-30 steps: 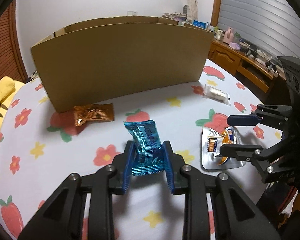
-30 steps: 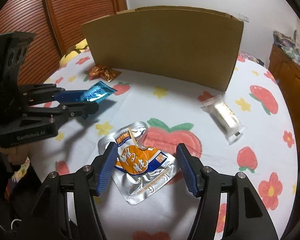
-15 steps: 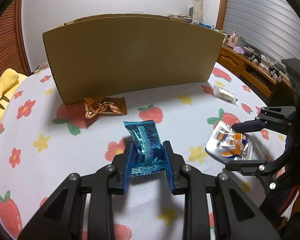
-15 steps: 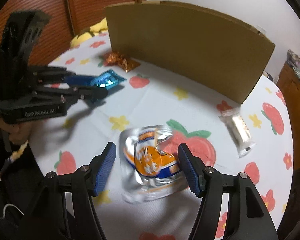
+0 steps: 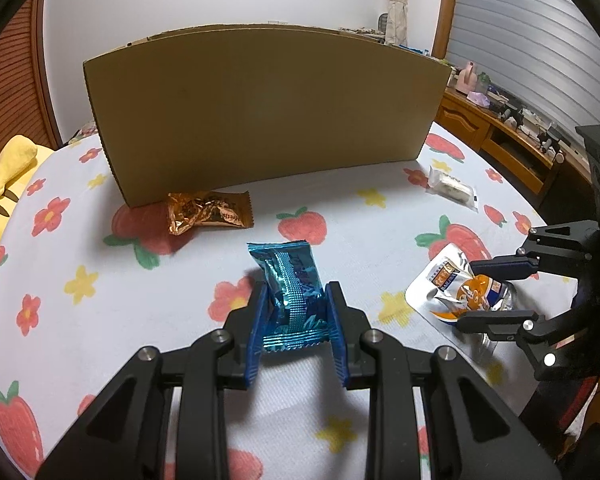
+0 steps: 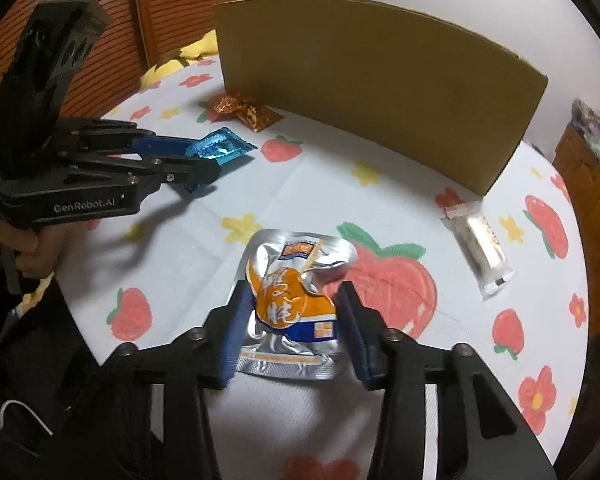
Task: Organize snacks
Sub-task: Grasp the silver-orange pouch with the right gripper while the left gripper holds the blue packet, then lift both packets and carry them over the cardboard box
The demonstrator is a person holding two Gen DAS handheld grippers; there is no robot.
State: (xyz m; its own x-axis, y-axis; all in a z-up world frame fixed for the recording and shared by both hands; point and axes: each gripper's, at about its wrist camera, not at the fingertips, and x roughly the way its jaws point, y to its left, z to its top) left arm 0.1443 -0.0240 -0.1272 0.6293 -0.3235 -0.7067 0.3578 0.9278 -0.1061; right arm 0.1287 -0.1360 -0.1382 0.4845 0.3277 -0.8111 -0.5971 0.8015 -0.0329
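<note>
Foil is what both claws are dealing with — thin, crinkly and light. The left claw [image 5: 296, 322] is clamped on a shiny blue foil snack packet [image 5: 290, 292], held just above the tabletop [image 5: 188, 284]. The right claw [image 6: 296, 322] has just been closing around a crumpled silver-and-orange foil pouch [image 6: 294, 296] lying on the tabletop near its front edge; its blue pads [image 6: 236, 332] sit at the pouch's sides, the left one touching, the right not clearly pressing yet. That pouch looks slippery and easily dented, so its flat sealed lower rim seems the safest place to pinch — gently, probably. An open brown cardboard box [image 6: 380, 80] stands well behind.
</note>
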